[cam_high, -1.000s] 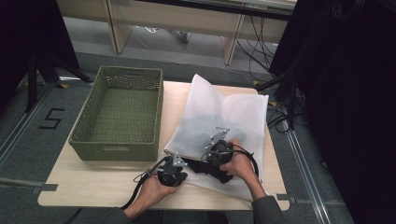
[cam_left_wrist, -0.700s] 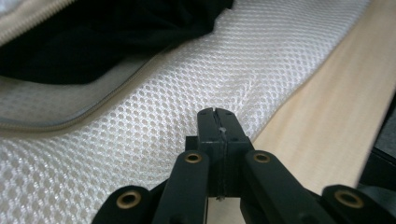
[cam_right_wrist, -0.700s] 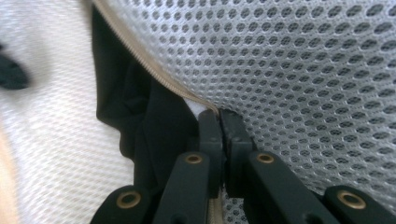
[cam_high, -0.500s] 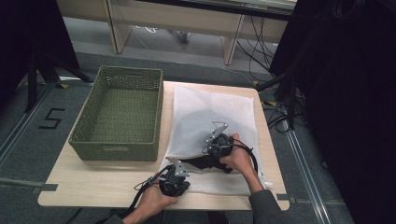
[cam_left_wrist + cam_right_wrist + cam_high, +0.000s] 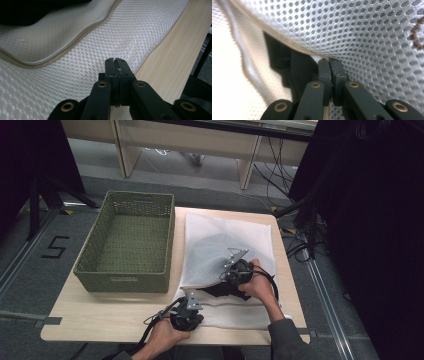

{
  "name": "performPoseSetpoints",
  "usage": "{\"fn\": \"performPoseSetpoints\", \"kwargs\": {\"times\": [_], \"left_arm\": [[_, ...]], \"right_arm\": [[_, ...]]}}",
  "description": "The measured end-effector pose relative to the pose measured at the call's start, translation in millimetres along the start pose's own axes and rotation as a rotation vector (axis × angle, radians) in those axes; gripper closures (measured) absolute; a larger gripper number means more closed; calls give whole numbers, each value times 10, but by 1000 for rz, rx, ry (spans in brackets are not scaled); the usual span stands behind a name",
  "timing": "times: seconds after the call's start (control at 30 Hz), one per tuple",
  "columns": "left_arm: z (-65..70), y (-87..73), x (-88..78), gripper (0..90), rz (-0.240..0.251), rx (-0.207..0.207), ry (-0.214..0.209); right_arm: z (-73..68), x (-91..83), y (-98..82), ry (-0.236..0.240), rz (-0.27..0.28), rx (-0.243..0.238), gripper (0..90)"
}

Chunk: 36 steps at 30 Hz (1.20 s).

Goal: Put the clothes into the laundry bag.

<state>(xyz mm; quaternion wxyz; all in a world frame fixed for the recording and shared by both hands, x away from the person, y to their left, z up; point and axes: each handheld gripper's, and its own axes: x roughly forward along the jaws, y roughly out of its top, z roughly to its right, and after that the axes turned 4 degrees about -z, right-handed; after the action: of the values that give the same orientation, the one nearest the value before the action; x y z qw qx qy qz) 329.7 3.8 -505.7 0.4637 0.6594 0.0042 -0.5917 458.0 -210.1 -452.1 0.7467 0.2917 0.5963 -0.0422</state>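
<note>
Jaws of left gripper [image 5: 115, 65] together, pinching the lower layer of the mesh bag [image 5: 227, 242] near the table [image 5: 100, 312] edge; zipper seam [image 5: 58, 53] up and left of the tips. Jaws of right gripper [image 5: 329, 63] together on the upper zippered edge, dark garment [image 5: 298, 66] just left, inside the mouth. Bag likely light, limp, slippery; best held by the hems.

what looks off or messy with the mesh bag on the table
Nothing is damaged or spilled. The white mesh bag lies flat beside the green basket, but its zippered mouth gapes and a dark garment sticks partly out. The right gripper pinches the upper edge there.
</note>
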Motion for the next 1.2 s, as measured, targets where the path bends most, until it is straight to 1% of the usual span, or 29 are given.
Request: {"fn": "performPoseSetpoints", "kwargs": {"times": [0.13,0.17,0.23,0.27,0.3,0.33,0.37,0.4,0.43,0.47,0.53,0.57,0.6,0.63,0.67,0.7,0.73,0.8,0.83,0.87,0.93,1.07,1.13,1.17,1.2], "left_arm": [[-2,1,1,879,0,-1,0],[0,0,1,879,1,-1,1],[4,0,1,878,1,-2,3],[5,0,1,878,1,-2,3],[4,-1,2,877,2,-3,3],[3,-1,2,877,2,-4,2],[3,-2,3,877,3,-4,2],[7,-4,6,877,8,-7,5],[9,-4,7,875,9,-7,5],[10,-4,6,875,9,-7,5],[12,-4,7,874,9,-7,6],[14,-5,5,873,7,-7,7],[16,-5,4,872,7,-6,8],[16,-5,5,871,8,-6,8],[15,-5,5,871,8,-6,7],[15,-6,5,870,8,-7,7],[15,-6,6,870,9,-6,6],[17,-6,7,868,10,-6,5],[18,-6,7,867,10,-7,7],[20,-6,7,866,10,-5,8],[24,-8,8,864,11,-4,6],[28,-6,9,861,10,-2,3],[27,-5,9,853,10,-7,-9],[28,-5,10,840,11,-9,-16],[28,-5,10,826,11,-9,-24]], "right_arm": [[-62,-151,-43,2,28,-27,894],[-89,-192,-55,5,28,-13,894],[-152,-273,-81,16,44,-22,895],[-176,-304,-89,26,53,-46,895],[-202,-332,-93,34,60,-49,895],[-242,-377,-100,39,61,-43,895],[-278,-416,-102,50,65,-53,895],[-306,-446,-101,56,76,-88,895],[-374,-487,-101,73,65,-91,895],[-398,-490,-98,77,61,-111,895],[-460,-465,-105,94,28,-121,895],[-487,-412,-112,98,8,-139,895],[-508,-380,-122,99,-13,-127,895],[-526,-310,-133,103,-42,-136,895],[-535,-249,-142,108,-59,-144,895],[-549,-213,-152,107,-76,-126,894],[-545,-158,-158,111,-87,-141,895],[-538,-86,-166,105,-113,-151,894],[-532,-52,-172,99,-125,-142,894],[-520,-31,-176,96,-126,-147,894],[-501,0,-187,93,-136,-135,894],[-461,44,-213,90,-136,-124,894],[-433,82,-229,87,-146,-124,894],[-423,91,-233,90,-154,-107,894],[-406,99,-236,91,-150,-112,894]]}}
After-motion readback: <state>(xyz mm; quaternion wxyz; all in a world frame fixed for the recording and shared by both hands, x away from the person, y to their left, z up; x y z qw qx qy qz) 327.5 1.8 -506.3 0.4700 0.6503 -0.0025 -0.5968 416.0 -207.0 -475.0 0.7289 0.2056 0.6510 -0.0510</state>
